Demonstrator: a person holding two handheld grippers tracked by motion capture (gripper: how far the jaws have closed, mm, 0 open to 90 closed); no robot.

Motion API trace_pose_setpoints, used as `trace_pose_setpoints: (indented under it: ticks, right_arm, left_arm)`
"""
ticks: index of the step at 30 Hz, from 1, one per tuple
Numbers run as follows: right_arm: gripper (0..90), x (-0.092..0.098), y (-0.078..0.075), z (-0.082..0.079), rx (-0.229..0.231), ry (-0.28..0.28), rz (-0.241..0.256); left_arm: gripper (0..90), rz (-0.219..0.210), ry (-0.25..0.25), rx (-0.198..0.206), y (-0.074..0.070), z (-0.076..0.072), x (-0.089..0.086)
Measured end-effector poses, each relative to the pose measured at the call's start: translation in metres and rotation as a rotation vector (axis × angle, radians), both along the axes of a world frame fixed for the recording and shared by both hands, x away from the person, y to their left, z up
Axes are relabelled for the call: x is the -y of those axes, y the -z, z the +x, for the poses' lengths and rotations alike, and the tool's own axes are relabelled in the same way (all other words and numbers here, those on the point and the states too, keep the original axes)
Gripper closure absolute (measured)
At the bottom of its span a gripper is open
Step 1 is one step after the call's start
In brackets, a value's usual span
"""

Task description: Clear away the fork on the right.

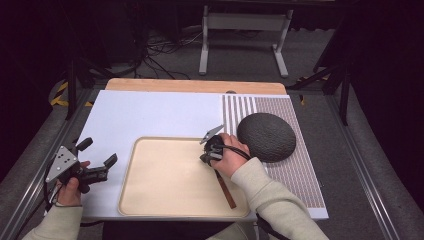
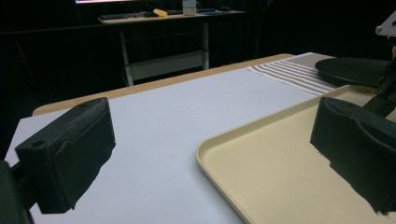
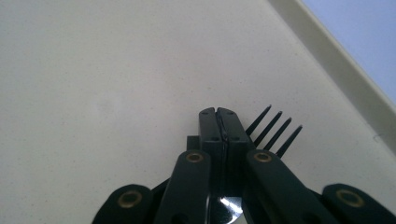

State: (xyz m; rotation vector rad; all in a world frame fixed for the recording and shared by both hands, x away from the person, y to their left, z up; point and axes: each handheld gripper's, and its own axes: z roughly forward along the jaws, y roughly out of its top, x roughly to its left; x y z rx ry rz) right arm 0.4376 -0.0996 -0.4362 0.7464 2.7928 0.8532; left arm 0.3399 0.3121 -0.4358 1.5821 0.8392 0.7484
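High view: we see the right claw [image 1: 209,150] over the right half of the cream tray [image 1: 150,200], near its far rim. A brown handle [image 1: 226,190] runs from under the right hand [image 1: 231,159] toward the tray's near edge. Dark dome-shaped object [image 1: 265,136] sits on the striped mat [image 1: 300,175], just beside that hand. White sheet [image 1: 150,112] covers the bench [image 1: 195,85].

Right gripper view adds what the high view hides: the claw's jaws are pressed together, clenched, with four dark tines of a fork [image 3: 275,130] fanning out just to the right of the jaw tips, above the tray floor [image 3: 93,70]. A shiny metal part [image 3: 229,207] shows low between the jaw arms. We cannot tell whether the jaws pinch the fork itself or only lie against it.

Left claw [image 1: 97,170] hangs off the tray's left edge, over the white sheet. Left gripper view shows its pads [image 2: 70,149] spread wide, released, nothing between them; the tray rim [image 2: 210,144] lies between the pads, and the dark dome [image 2: 355,70] shows far right.

Fork: over the tray, touching or just beside the right claw, well apart from the left claw.
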Motion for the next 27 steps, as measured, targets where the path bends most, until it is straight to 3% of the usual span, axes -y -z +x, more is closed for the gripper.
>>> trace_pose_setpoints:
  ticks: [27]
  right_arm:
    - [90.0,0.024,-0.002,0.011,0.036,0.086,-0.050]
  left_arm:
    - [0.4,0.001,-0.001,0.002,0.000,0.000,0.000]
